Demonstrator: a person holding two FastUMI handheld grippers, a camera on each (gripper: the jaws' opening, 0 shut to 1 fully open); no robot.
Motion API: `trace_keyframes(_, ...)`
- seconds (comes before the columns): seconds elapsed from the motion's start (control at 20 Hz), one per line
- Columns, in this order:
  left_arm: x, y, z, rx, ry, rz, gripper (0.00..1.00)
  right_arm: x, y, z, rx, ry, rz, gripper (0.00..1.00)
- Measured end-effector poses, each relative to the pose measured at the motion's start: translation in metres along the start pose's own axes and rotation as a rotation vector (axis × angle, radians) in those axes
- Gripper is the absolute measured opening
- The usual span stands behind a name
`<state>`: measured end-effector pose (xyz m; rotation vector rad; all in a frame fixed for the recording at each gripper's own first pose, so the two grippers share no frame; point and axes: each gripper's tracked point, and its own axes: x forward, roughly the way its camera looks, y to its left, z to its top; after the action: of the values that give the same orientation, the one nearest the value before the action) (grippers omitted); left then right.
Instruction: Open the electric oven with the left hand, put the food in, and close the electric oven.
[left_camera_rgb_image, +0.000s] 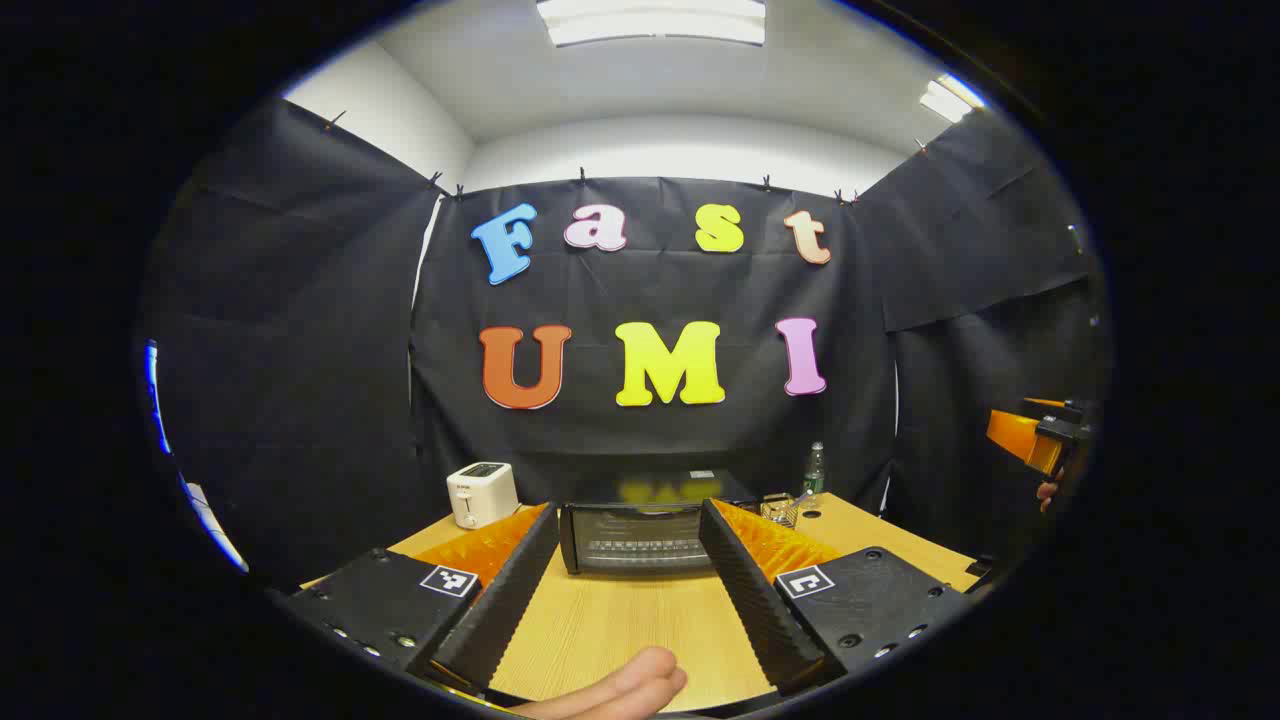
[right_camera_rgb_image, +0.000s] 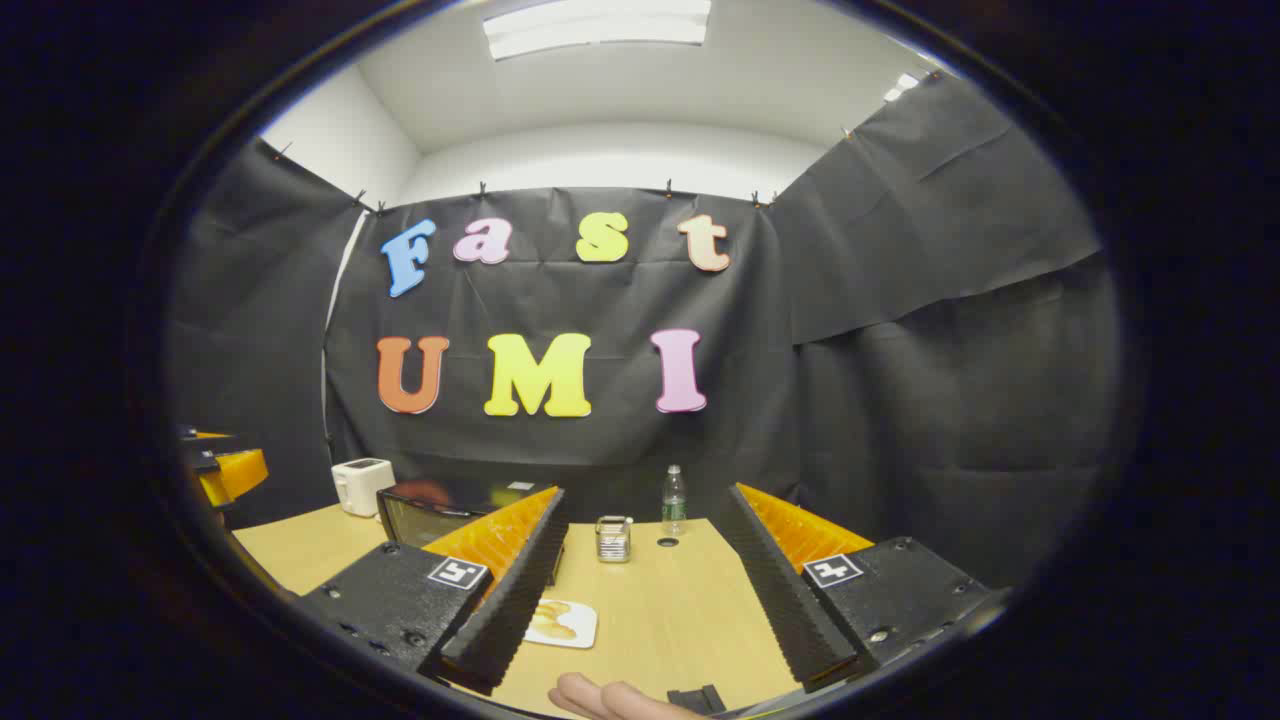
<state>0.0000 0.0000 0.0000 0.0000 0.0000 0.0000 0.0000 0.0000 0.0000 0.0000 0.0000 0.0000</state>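
A black electric oven (left_camera_rgb_image: 640, 535) with a glass door stands shut at the back of the wooden table (left_camera_rgb_image: 620, 625). My left gripper (left_camera_rgb_image: 625, 560) hangs open in front of it, well short of the door, fingers spread wide. In the right gripper view the oven (right_camera_rgb_image: 420, 515) sits at the left, partly behind my left finger. A white plate with yellowish food (right_camera_rgb_image: 562, 622) lies on the table just right of that finger. My right gripper (right_camera_rgb_image: 640, 590) is open above the table with nothing between its fingers. The other gripper (left_camera_rgb_image: 1040, 440) shows at the far right edge of the left gripper view.
A white toaster (left_camera_rgb_image: 481, 494) stands left of the oven. A small metal holder (right_camera_rgb_image: 613, 538) and a water bottle (right_camera_rgb_image: 675, 500) stand to the oven's right. A small dark disc (right_camera_rgb_image: 667, 542) lies near the bottle. Fingers (left_camera_rgb_image: 630, 685) of a hand show at the bottom.
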Motion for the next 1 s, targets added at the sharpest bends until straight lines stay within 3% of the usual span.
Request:
trace_keyframes(0.05, -0.001, -0.003, 0.002, 0.009, -0.005, -0.005, 0.93, -0.002, -0.003, 0.001, 0.002, -0.003, -0.005, 0.96)
trace_keyframes(0.25, 0.001, -0.006, 0.005, 0.041, -0.013, 0.001, 0.93, -0.008, -0.013, 0.003, 0.012, -0.018, -0.023, 0.96)
trace_keyframes(0.65, 0.013, -0.005, 0.004, -0.008, 0.017, -0.001, 0.94, -0.001, -0.015, -0.011, 0.045, -0.008, 0.007, 0.96)
trace_keyframes(0.7, 0.018, -0.005, 0.005, -0.016, 0.018, -0.006, 0.85, 0.001, -0.017, -0.013, 0.045, -0.002, 0.005, 0.99)
trace_keyframes(0.75, 0.027, -0.007, 0.005, -0.023, 0.020, -0.017, 0.94, 0.003, -0.018, -0.016, 0.049, 0.000, 0.004, 0.96)
trace_keyframes(1.0, 0.076, -0.014, -0.003, -0.054, 0.063, -0.072, 0.93, 0.012, -0.018, -0.022, 0.065, -0.005, 0.026, 0.96)
